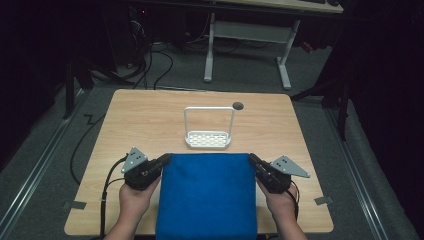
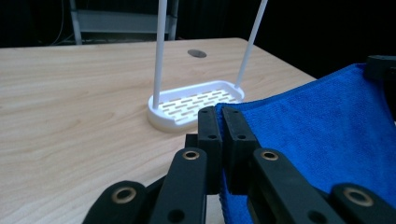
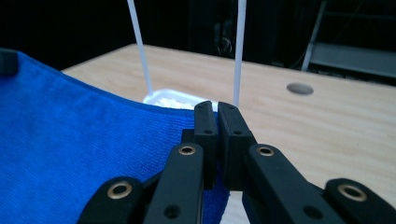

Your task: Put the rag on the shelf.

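Note:
A blue towel [image 1: 207, 195] is stretched flat between both grippers, lifted a little above the wooden table [image 1: 140, 120]. My left gripper [image 1: 167, 159] is shut on its far left corner, and my right gripper [image 1: 251, 158] is shut on its far right corner. The towel's front hangs over the table's near edge. In the left gripper view the jaws [image 2: 222, 126] pinch the towel [image 2: 317, 135] at its corner. In the right gripper view the jaws [image 3: 217, 119] grip the towel [image 3: 84, 149] the same way. Just beyond the towel's far edge stands a white rack [image 1: 208, 139] with a tall hoop.
A dark round hole [image 1: 238, 105] sits in the table behind the rack. Tape pieces [image 1: 74, 204] mark the table's front corners. Beyond the table stand a white desk frame [image 1: 284, 65] and cables on the grey floor.

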A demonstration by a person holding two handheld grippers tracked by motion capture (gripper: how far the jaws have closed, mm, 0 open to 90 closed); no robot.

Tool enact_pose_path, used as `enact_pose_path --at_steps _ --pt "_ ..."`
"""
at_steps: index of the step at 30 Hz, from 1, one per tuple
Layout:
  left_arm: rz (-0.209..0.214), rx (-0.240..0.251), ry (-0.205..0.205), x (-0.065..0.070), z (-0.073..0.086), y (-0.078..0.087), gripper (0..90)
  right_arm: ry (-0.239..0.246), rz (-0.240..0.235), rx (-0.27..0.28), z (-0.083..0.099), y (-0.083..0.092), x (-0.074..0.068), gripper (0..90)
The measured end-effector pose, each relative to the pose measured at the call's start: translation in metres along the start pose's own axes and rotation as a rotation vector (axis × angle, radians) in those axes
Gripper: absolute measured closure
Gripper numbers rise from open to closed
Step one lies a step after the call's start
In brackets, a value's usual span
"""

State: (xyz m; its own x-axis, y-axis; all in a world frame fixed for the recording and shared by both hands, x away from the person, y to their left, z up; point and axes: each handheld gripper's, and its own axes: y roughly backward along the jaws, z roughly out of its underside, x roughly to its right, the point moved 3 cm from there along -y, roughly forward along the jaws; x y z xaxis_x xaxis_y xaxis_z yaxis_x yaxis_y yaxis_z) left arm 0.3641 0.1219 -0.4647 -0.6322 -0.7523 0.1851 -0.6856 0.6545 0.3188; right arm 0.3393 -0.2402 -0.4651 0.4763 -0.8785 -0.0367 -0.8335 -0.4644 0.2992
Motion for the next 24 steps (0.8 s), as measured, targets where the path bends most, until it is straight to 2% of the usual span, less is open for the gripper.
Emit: enact_pose_path --at_steps 5,6,8,11,12,14,20,24 --pt "-0.016 0.049 -0.001 -0.002 -0.021 0.006 87.1 0.019 0.008 0.061 -0.022 0.004 -0.002 88.0" --pt "-0.017 0.061 -0.005 -0.002 -0.028 0.006 87.1 0.018 -0.002 0.074 -0.030 0.004 -0.003 88.0" --pt "-0.018 0.067 -0.007 -0.002 -0.032 0.007 87.1 0.019 -0.003 0.078 -0.033 0.005 -0.003 88.0" --pt "-0.022 0.086 -0.013 -0.002 -0.042 0.007 87.1 0.031 0.003 0.100 -0.046 0.006 -0.003 88.0" --pt "-0.023 0.094 -0.014 -0.003 -0.047 0.007 87.1 0.047 0.010 0.122 -0.055 0.008 -0.002 88.0" --pt "-0.028 0.105 -0.016 -0.004 -0.053 0.007 87.1 0.047 0.012 0.125 -0.059 0.009 -0.002 88.0" --pt "-0.040 0.139 -0.024 -0.007 -0.073 0.007 87.2 0.071 0.027 0.182 -0.086 0.013 -0.001 88.1" --pt "-0.047 0.162 -0.030 -0.007 -0.084 0.008 87.2 0.075 0.030 0.195 -0.096 0.012 0.000 88.1"
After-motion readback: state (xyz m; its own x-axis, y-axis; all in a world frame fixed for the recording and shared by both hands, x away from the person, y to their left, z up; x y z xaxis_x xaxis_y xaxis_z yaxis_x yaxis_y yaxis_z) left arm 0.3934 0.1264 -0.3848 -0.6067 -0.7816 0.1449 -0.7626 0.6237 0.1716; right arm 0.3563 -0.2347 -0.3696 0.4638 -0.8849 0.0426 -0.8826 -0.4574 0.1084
